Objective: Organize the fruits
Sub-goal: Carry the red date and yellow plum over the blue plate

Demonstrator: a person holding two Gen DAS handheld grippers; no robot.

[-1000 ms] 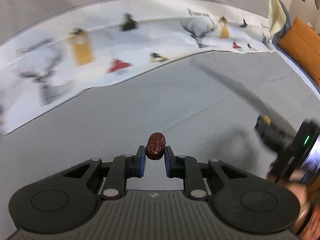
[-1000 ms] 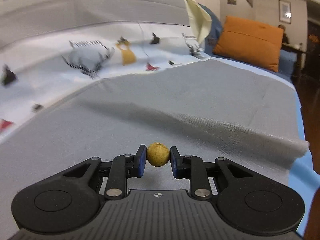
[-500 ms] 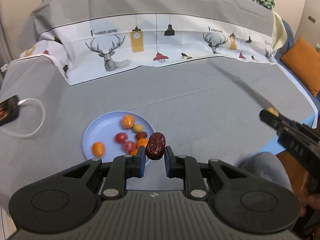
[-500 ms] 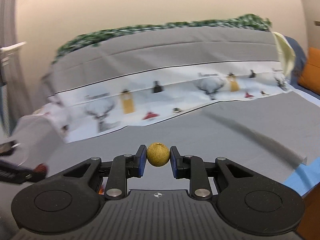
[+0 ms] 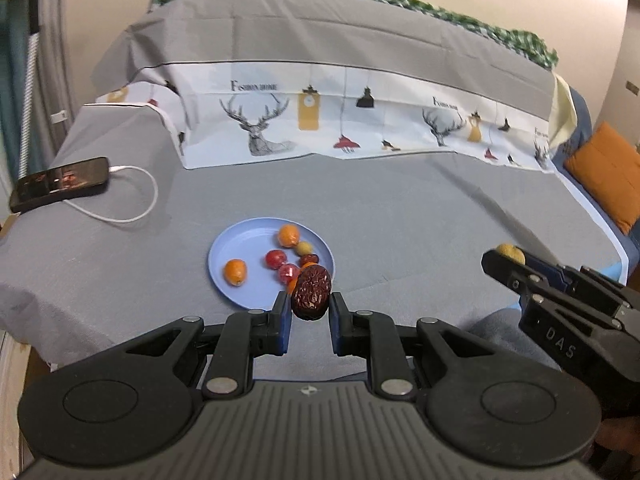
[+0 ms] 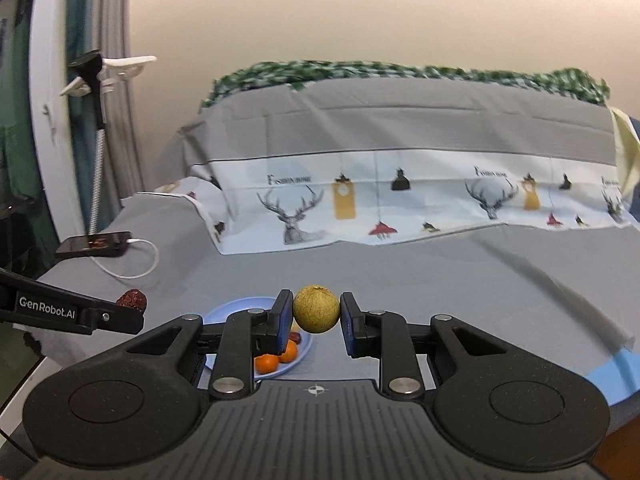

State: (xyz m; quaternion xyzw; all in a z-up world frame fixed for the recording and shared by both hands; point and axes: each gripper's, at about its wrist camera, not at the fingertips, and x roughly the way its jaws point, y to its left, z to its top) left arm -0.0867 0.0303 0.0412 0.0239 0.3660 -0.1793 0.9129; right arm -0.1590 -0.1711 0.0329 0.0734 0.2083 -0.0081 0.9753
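Now, from the left wrist, the left tool [image 5: 310,314] is gripping a wrinkled red date [image 5: 311,293] above the near edge of the blue plate [image 5: 244,248] holding fruits. From the right wrist, the right tool [image 6: 316,322] is squeezing a round yellowish fruit [image 6: 316,309] over the gray bed cover [image 6: 440,280].

Wrinkled dark-red dried date [image 5: 311,293] pinched upright btwn left gripper [image 5: 309,319] pads, above round light-blue plate [image 5: 240,248] w/ small orange and red fruits. Round yellow-brown longan-like fruit [image 6: 316,309] clamped in right gripper [image 6: 316,322].
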